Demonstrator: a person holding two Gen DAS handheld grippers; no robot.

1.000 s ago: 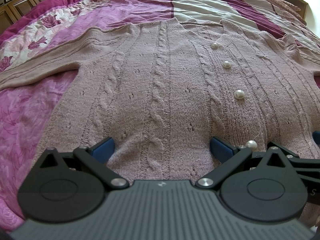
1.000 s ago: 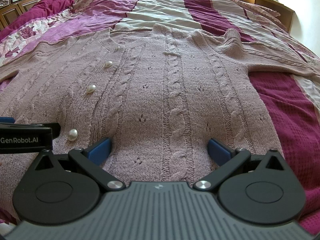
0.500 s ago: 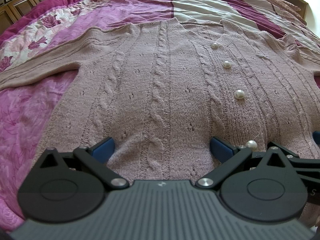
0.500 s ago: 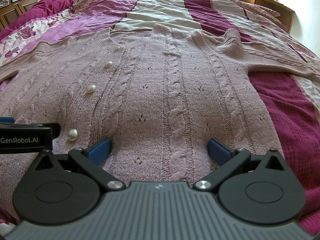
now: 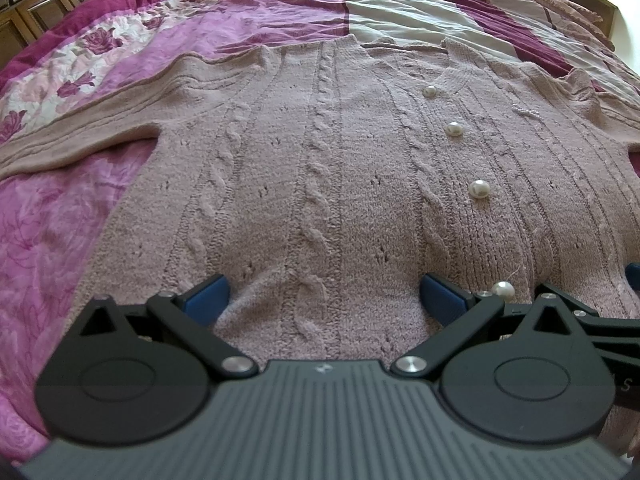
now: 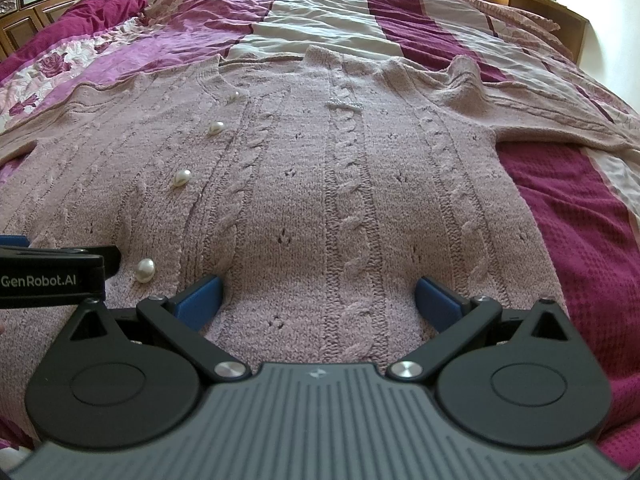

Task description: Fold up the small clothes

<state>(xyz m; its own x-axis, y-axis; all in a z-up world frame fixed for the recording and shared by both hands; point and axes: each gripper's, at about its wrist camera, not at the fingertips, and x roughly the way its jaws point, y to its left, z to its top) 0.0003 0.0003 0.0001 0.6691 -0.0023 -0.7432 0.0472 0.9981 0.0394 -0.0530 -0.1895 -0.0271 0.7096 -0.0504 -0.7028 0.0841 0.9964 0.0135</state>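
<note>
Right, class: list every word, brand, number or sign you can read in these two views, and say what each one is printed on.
"GenRobot.AI": white lettering on the black side of the left tongs, seen in the right wrist view.
"S": one faint letter on the right tongs at the edge of the left wrist view; the rest is cut off.
A small logo on each grey housing is a symbol, not text.

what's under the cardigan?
The cardigan lies flat on a striped magenta bedspread, which shows all round it. The bedspread beneath the knit is covered, so anything lying there cannot be seen.
</note>
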